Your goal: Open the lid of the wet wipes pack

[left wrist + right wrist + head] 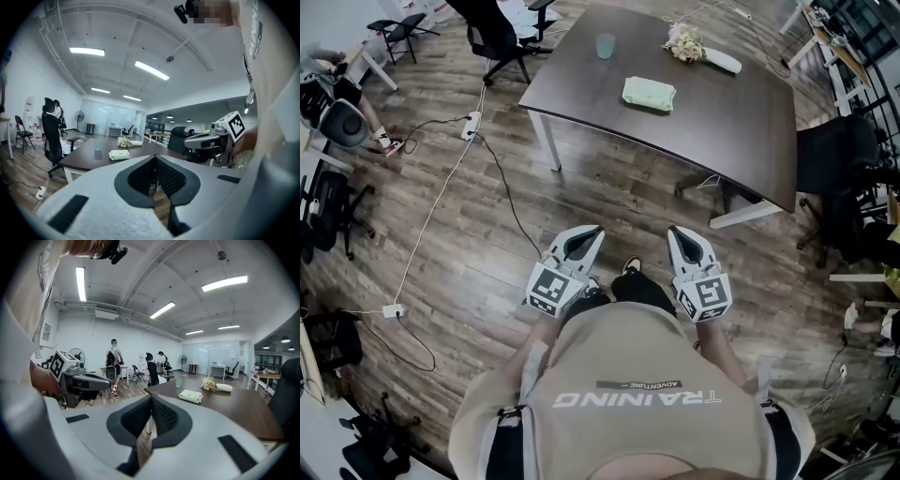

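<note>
The pale green wet wipes pack (649, 94) lies flat on the dark brown table (741, 131), lid closed, far ahead of both grippers. It also shows small in the left gripper view (119, 154) and the right gripper view (190, 396). My left gripper (592, 231) and right gripper (676, 232) are held low in front of the person's body, over the wooden floor and well short of the table. Both are shut with nothing between the jaws. The left gripper (154, 157) and right gripper (151, 396) point toward the table.
On the table stand a green cup (606, 45), a flower bunch (684, 42) and a white roll (722, 60). A black office chair (497, 37) sits at the table's far left corner, another (830, 155) at the right. Cables and a power strip (471, 125) cross the floor.
</note>
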{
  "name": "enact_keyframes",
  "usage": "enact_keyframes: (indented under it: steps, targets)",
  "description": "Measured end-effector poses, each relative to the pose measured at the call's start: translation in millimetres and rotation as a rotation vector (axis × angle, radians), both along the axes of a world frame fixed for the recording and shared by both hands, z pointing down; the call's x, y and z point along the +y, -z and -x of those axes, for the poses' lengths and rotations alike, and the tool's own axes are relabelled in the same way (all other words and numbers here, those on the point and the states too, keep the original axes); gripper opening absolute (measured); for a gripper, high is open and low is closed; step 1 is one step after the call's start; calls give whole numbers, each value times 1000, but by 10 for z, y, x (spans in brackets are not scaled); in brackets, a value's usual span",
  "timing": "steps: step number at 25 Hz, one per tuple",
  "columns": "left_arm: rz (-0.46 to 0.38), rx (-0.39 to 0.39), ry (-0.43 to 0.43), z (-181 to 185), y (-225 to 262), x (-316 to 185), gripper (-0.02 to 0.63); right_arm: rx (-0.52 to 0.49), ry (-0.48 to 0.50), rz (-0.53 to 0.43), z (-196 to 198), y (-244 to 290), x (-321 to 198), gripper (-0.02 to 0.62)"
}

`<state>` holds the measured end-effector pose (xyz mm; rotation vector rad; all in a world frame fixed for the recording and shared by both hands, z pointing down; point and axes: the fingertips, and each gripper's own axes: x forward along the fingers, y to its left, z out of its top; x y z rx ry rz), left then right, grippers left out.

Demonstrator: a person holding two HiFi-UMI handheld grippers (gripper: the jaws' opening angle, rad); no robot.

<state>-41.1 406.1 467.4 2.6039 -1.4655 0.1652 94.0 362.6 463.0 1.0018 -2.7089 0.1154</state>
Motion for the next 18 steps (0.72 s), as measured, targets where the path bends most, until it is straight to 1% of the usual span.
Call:
enact_keyframes:
  steps: [2,3,6,10,13,18]
  targets:
    - [5,-44,-10,18,-90,-32,9,5,-4,9,18,-11,-35,14]
    - [14,-40,-20,-8,-123,-57,9,11,-8,16,3,-28,-53,14]
    - [26,14,-39,-66,-142,-290,9,22,-22,34,-24,-109,-230,14]
    - [41,37,-47,-130,-79,-626,9,7,-24,89,-30,-250,-496,14]
    - [60,-2,-61,-69,-63,-871,9,-17,-15,101,88,-330,-784,14]
    - [68,-65,-82,-56,-25,-1485,9,-98,-10,32,188,-213,-1564,14]
